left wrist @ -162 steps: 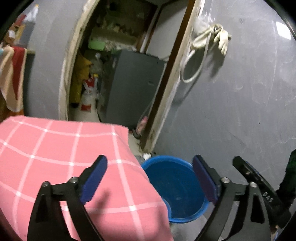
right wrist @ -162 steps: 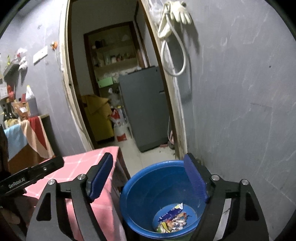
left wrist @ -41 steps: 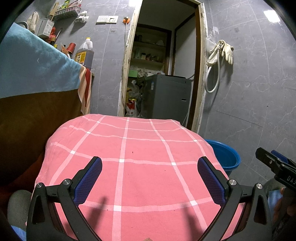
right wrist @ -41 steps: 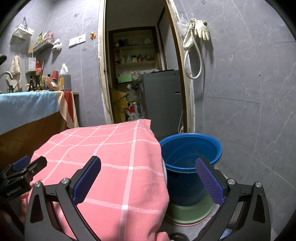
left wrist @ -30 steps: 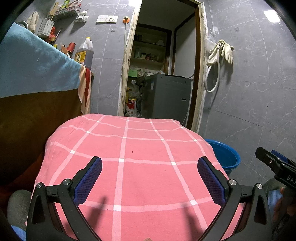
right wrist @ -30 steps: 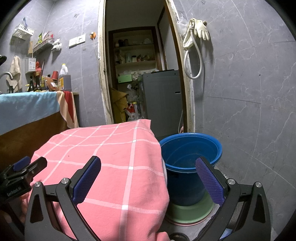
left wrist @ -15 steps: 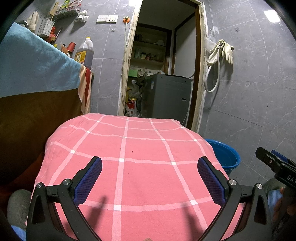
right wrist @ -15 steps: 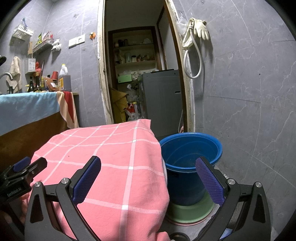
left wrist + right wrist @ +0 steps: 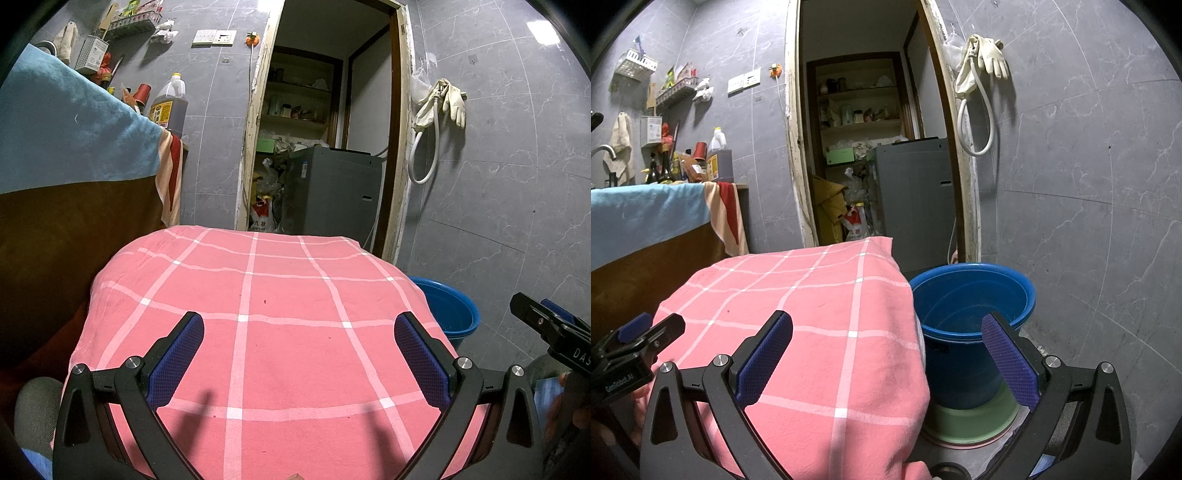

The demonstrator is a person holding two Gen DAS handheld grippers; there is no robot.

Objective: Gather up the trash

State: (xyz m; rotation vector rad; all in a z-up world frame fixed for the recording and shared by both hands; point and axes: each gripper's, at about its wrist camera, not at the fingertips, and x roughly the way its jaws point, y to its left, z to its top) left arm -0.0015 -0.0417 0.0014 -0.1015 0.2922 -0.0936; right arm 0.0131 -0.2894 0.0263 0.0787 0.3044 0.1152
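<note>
Right wrist view is showing both grippers point(image 9: 886, 354) gaping empty, risking snagging the pink cloth point(image 9: 820, 314) beside the blue bucket point(image 9: 971, 317).

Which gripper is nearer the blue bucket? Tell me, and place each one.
Right. The right gripper, jaws open, sits just beside the blue bucket, at the cloth's edge. The left gripper, jaws open, hovers over the middle of the pink checked cloth, farther away.

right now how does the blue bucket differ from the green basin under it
The blue bucket is taller and deep, its rim and inside in view; the green basin is low, showing only as a band below it. The bucket stands on top; the basin sits near the floor, on something pinkish. Both are round and stand right of the pink checked cloth.
</note>
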